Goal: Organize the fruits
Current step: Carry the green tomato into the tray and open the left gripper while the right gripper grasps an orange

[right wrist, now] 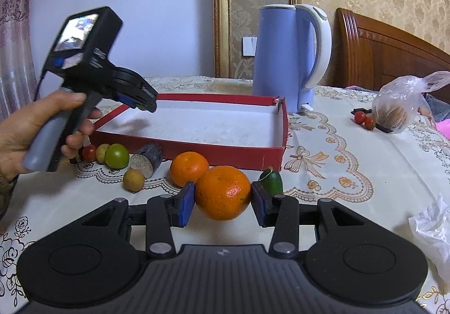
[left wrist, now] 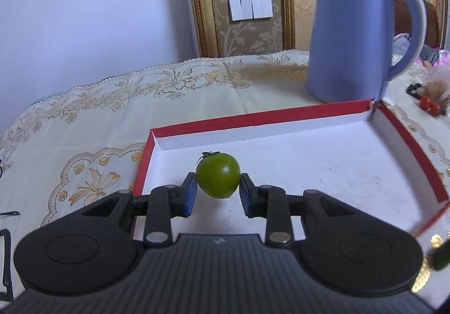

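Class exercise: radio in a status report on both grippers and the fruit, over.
Left gripper shut on green tomato, above red box. Right gripper shut on orange, short of box. Nothing blocking.

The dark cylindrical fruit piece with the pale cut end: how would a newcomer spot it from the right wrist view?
Start at the red-walled white tray before the blue kettle. On the embroidered cloth beside its near wall lies a row of fruit; the dark cylindrical piece lies between a green tomato and an orange. Alone there, it is flat-ended, not round.
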Tool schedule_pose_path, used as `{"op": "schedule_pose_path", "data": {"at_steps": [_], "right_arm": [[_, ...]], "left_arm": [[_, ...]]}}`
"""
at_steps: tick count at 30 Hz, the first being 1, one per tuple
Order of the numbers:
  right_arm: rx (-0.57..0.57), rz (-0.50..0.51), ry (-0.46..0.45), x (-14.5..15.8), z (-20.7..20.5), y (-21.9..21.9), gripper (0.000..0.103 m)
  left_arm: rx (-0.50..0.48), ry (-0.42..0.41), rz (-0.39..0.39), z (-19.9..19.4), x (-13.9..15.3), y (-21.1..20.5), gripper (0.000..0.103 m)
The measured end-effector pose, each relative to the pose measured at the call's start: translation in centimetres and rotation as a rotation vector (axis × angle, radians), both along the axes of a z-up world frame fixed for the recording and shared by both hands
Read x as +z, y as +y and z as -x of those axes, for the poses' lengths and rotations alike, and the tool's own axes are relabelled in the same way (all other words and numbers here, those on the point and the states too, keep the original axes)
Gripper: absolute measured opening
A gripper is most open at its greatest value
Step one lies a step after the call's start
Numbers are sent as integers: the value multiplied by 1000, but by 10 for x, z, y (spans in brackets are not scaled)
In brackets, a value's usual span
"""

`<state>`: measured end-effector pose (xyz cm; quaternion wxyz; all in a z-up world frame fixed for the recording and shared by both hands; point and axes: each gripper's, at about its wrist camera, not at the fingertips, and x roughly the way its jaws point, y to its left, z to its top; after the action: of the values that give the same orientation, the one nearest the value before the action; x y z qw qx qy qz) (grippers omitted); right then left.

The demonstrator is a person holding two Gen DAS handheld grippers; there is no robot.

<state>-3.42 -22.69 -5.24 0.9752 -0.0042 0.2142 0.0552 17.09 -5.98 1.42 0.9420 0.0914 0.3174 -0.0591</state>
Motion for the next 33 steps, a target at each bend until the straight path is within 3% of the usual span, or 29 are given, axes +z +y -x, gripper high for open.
{"op": "schedule_pose_path", "data": {"at_steps": [12,19,21,22,23,26,33], "right_arm": [[-3,4,-1,3,-1,2,42],[9,13,-14,8,-5,6,42],[13,20,-21,10,-7,8,42],[16,24,-23,12,-9,9,42],[19,27,-24,13,-11,10,42],[27,33,-23,15,-17,11,42],[35,55,-31,27,-41,12,42]], "left_arm": [[22,-1,-43,-12,-9,-14,34],[32,-33,-40,4,0,-10,60],[42,-66,-52,15,5,-8,81],[58,-92,-69,22,7,-8,97],[82,-129,-97,31,9,-9,103],[91,-183,-139,51,13,-10,103],[94,-155,-64,71,16,6,103]]}}
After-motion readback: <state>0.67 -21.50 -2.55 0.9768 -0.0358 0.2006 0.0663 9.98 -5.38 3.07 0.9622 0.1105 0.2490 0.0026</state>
